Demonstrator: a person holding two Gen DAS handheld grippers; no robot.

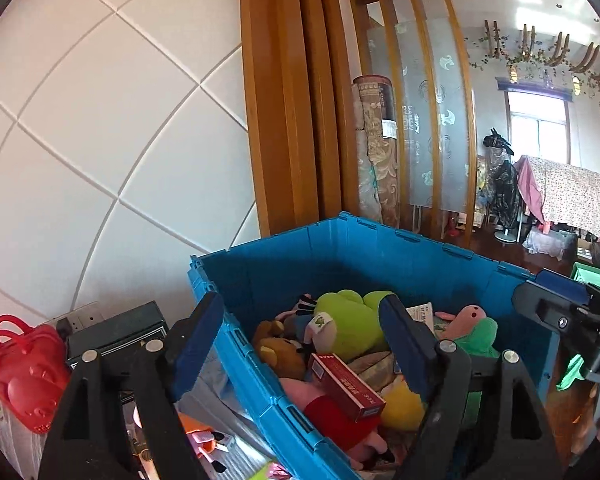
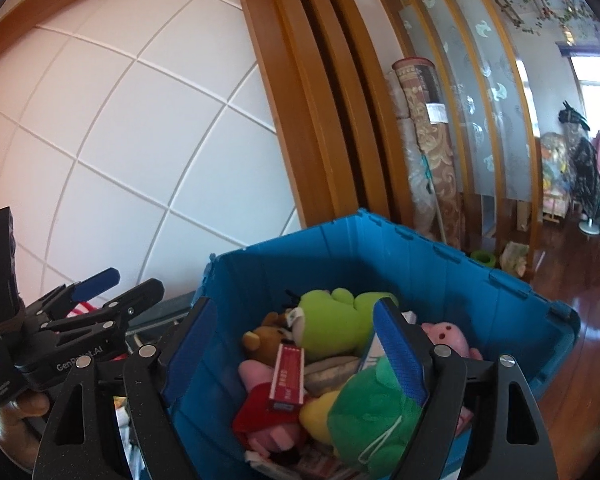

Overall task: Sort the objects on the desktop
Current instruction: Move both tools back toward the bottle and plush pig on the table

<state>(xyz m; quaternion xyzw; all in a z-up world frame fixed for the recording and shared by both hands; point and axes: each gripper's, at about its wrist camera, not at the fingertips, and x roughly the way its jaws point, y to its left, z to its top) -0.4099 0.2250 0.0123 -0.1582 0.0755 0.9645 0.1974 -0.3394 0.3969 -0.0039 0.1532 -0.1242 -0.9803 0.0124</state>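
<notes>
Both tools hang over the blue crate point(image 1: 339, 256), jaws spread wide and holding nothing. The left tool point(image 1: 300, 344) straddles the crate's near-left wall — one finger outside it, the other above the toys. The right tool point(image 2: 296, 344) has both fingers over the crate's inside. In the crate lie a green plush point(image 2: 331, 320), a brown bear point(image 2: 264, 340), a pink plush point(image 2: 445, 334) and a red box point(image 2: 288, 376) resting on top of the heap. Left of the crate, outside it, a red basket point(image 1: 24, 372) stands beside a dark box point(image 1: 116, 332).
</notes>
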